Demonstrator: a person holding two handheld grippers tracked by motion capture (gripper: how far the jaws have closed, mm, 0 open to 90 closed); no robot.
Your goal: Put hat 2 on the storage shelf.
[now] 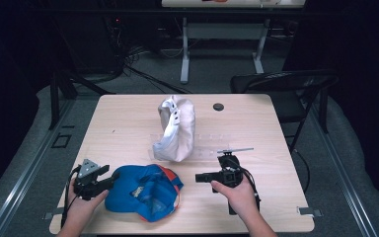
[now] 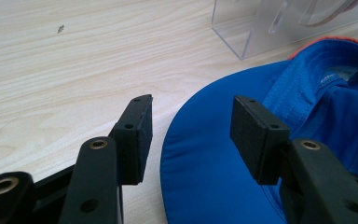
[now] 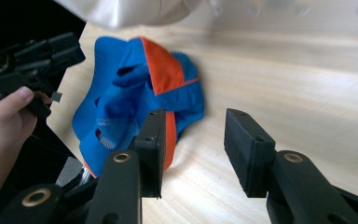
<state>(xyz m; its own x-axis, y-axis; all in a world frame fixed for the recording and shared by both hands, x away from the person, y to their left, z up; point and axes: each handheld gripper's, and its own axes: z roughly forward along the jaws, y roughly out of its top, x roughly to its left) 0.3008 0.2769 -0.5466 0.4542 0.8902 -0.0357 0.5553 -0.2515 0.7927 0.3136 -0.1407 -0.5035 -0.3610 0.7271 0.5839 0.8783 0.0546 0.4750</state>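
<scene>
Upside down, blue cap [image 1: 143,192] between two open grippers.

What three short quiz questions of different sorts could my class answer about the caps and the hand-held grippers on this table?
1. True or false: the left hand-held gripper is shut on the blue cap.
2. Multiple choice: the white cap rests on A) a chair, B) a clear stand, C) the floor.
3. Fill in: the blue cap has panels of which second colour?

Key
1. False: its jaws stand open, with the cap's brim between them.
2. B.
3. Orange.
</scene>
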